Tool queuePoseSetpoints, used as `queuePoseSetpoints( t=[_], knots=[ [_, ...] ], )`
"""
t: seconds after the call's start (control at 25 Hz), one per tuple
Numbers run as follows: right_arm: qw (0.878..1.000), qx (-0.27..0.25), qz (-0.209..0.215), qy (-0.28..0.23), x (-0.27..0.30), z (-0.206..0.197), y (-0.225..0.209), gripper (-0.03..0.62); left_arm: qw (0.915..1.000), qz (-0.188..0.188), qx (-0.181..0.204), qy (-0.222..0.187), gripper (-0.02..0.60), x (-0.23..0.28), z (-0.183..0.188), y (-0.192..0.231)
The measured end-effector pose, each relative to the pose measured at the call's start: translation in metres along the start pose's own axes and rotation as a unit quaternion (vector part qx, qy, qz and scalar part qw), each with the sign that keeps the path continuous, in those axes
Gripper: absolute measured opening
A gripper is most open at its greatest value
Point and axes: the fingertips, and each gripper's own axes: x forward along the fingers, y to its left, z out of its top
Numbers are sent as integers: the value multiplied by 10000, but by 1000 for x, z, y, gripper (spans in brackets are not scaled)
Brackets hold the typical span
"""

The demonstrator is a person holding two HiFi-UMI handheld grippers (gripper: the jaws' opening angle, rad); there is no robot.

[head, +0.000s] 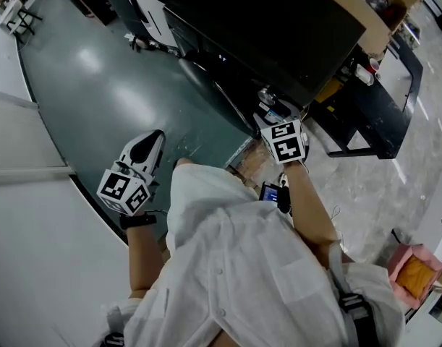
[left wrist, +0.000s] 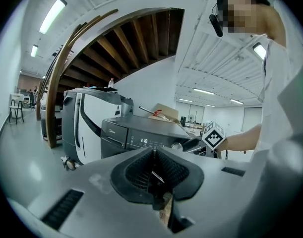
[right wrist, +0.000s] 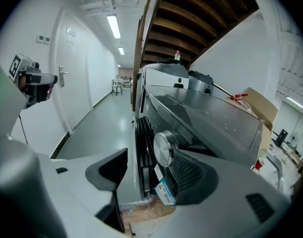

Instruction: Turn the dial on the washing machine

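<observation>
Big open workshop room with a shiny green floor (head: 98, 85), white walls and a timber stair underside overhead. Biggest thing by far is the dark grey washer (head: 278, 27), with a white machine (right wrist: 166, 78) parked just past it.

Next down are the containers. There's a cardboard box (right wrist: 258, 108) at the washer's far end with something red poking out of it, can't tell what. On the floor off to the person's right is a pink box (head: 416, 273) with something orange-ish inside, too blurry to name. There's also a small red cup (head: 372, 65) by the washer's back corner; can't see into it.

The right gripper (right wrist: 150, 155) is up at the washer's front panel with its fingers (right wrist: 188, 175) spread wide. The silver dial (right wrist: 162, 148) sits between them, right up against the right-hand pad, with the other pad well apart from it. So it's lined up but not gripped yet, I'd say.

The left gripper (left wrist: 153, 165) hangs out over the floor, fingers pressed together on nothing.

What could go wrong: the dial's off-centre in the gap, so closing may only catch its rim. That smooth metal looks slippery, so the pads could skate round without turning it. Twisting off-axis could pop the grip off too.
</observation>
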Motion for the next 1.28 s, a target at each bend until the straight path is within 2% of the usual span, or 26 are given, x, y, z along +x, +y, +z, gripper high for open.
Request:
queuePoseSetpoints(
  t=[0.4,0.64,0.88,1.28],
  knots=[
    [9994,298,-23,159,0,-3,1,318,9997,-261,2,5,21,15,-2,-5],
    [9970,602,101,480,7,-18,6,353,9995,-311,-39,43,21,13,-9,-5],
    [9967,665,86,454,7,-17,6,353,9996,-265,-83,52,21,8,-11,-2],
    [9960,629,287,572,14,-30,9,367,9994,-325,-74,63,21,15,-16,-13]
  ],
)
